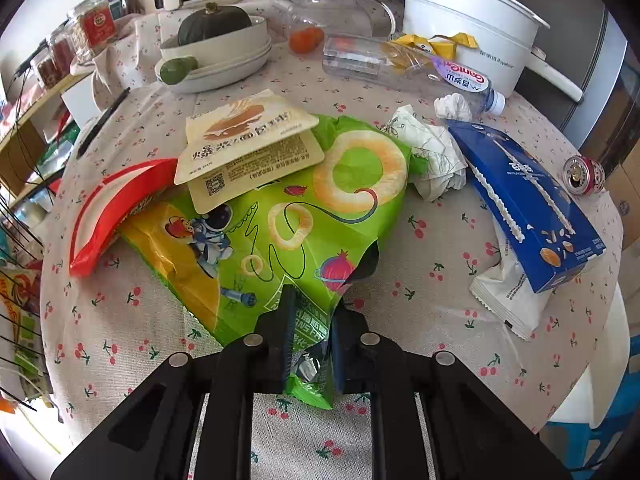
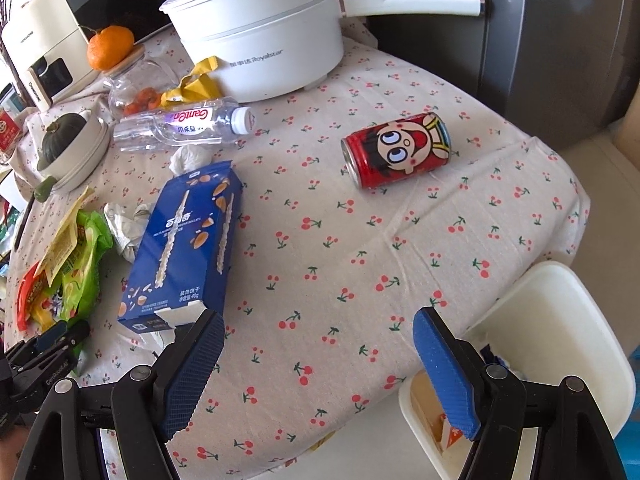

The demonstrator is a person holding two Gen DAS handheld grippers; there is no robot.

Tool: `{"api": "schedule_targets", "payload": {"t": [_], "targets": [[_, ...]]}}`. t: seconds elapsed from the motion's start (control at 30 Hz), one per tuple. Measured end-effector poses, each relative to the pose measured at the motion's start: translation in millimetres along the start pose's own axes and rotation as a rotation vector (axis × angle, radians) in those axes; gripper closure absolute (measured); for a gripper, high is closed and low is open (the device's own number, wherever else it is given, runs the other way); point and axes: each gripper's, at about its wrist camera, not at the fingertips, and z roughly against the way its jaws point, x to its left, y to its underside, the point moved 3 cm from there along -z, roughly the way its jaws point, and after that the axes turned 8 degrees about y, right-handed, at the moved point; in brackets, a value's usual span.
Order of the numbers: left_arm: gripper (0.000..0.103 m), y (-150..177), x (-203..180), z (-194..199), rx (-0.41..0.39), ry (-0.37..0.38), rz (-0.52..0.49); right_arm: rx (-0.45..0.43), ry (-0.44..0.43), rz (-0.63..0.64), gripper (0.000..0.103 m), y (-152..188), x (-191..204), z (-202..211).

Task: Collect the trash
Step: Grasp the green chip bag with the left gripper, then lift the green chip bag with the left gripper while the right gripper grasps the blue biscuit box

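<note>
While your left gripper [image 1: 310,320] had its fingers pinched on the green snack bag [image 1: 296,216] at the counter [image 2: 360,240] edge, your right gripper [image 2: 320,340] fingers gaped wide, empty.

White electric pot [image 2: 264,40], an orange [image 2: 110,47] on a jar lid, perhaps a squash [image 1: 214,24] in bowls.

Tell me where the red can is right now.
In the right wrist view the red can lies on its side on the cherry-print tablecloth, right of the blue biscuit box and below the white pot.
</note>
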Motion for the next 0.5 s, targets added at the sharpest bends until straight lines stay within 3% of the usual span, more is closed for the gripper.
{"api": "schedule_targets", "payload": {"t": [0.2,0.4,0.5], "targets": [[0.102,1.6,-3.8,40.4,-0.031,0.125,0.045,-0.009,-0.010,0.033,0.019,-0.7,18.4,1.2],[0.103,6.8,-4.7,96.1,-0.108,0.228,0.046,-0.033,-0.037,0.108,0.006,-3.8,63.1,0.8],[0.103,11.5,2.8,109.6,-0.121,0.239,0.052,-0.055,-0.043,0.177,0.001,-4.1,92.9,-1.8]]}}
